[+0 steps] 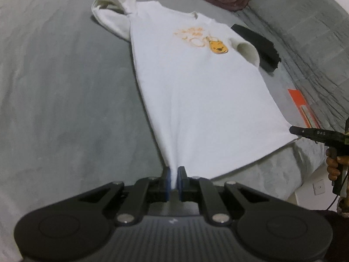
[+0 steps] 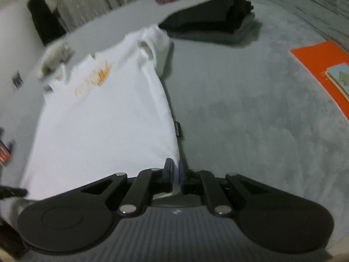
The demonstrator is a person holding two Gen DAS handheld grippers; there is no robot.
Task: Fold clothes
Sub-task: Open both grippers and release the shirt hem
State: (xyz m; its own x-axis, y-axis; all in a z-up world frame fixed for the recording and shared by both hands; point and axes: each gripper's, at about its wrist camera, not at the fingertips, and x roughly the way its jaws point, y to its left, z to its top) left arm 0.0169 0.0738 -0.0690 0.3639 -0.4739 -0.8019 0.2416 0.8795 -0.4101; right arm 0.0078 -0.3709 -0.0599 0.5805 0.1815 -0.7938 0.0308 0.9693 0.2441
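The white T-shirt [image 1: 196,100] lies print side up on the grey bed cover [image 1: 65,109], collar toward 12 o'clock and hem toward 6 o'clock in both wrist views. The left tongs [image 1: 173,178] are clenched on the hem corner at the shirt's left edge; the cloth gathers into a narrow pleat between the blue pads. The right tongs [image 2: 174,175] are clenched on the opposite hem corner, with white fabric visible between the pads. In the left wrist view the right tongs appear at 3 o'clock, held by a hand [image 1: 336,163]. The step in hand appears to be the spread and straighten stage: both hem corners held, body drawn taut and flat. One sleeve [image 1: 113,15] at 11 o'clock is still bunched. A folded dark garment [image 2: 209,19] sits at 1 o'clock, near the other sleeve, and an orange book [image 2: 320,69] at 3 o'clock. The next move likely calls for carrying both corners together toward 12 o'clock, level, keeping even tension so the hem lands square on the shoulders.
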